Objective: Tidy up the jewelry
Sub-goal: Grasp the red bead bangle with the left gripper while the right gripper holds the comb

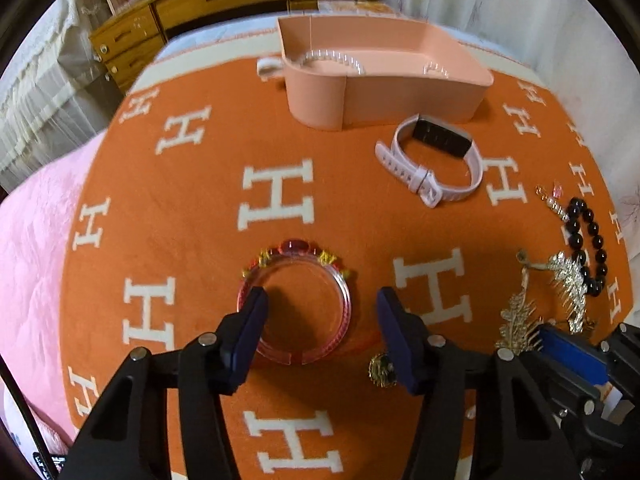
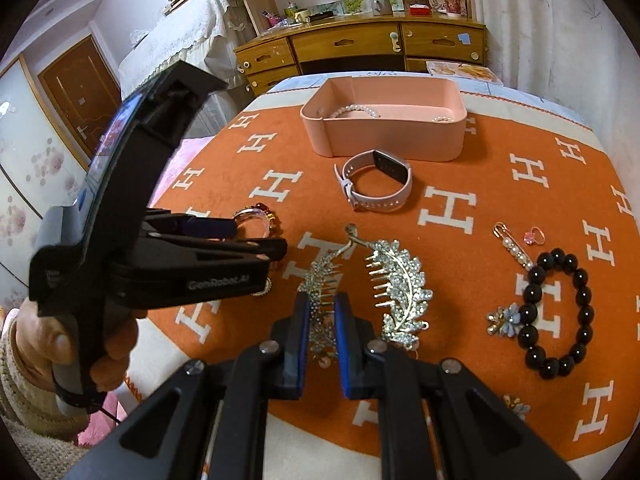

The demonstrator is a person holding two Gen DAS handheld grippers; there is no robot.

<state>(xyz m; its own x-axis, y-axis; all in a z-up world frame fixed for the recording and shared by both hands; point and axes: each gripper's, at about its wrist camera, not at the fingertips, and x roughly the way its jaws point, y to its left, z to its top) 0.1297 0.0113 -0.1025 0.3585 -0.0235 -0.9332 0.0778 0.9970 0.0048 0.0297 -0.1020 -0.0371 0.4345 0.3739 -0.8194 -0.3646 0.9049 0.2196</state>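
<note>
Left gripper [image 1: 322, 308] hovers half spread around the pink bangle [image 1: 298, 304] on the bed's orange blanket [image 1: 192, 208]; right gripper [image 2: 322, 316] pinches a rhinestone comb [image 2: 320, 276]. Next, probably: pinch the bangle's rim, carry it to the pink box [image 1: 384, 100].

Ahead of me, along the top of the frame, stands a wooden dresser [image 2: 360, 46] with drawers, its top crowded with small boxes and jars. To its left a lace cloth [image 2: 180, 36] drapes over some furniture. At the far left I see a brown door [image 2: 82, 100] and a pale flower-patterned panel [image 2: 24, 168]. White curtains [image 2: 552, 28] hang on the right. Under everything lies an orange blanket [image 2: 480, 152] patterned with white H letters, a pink quilt [image 1: 28, 248] beside it.
</note>
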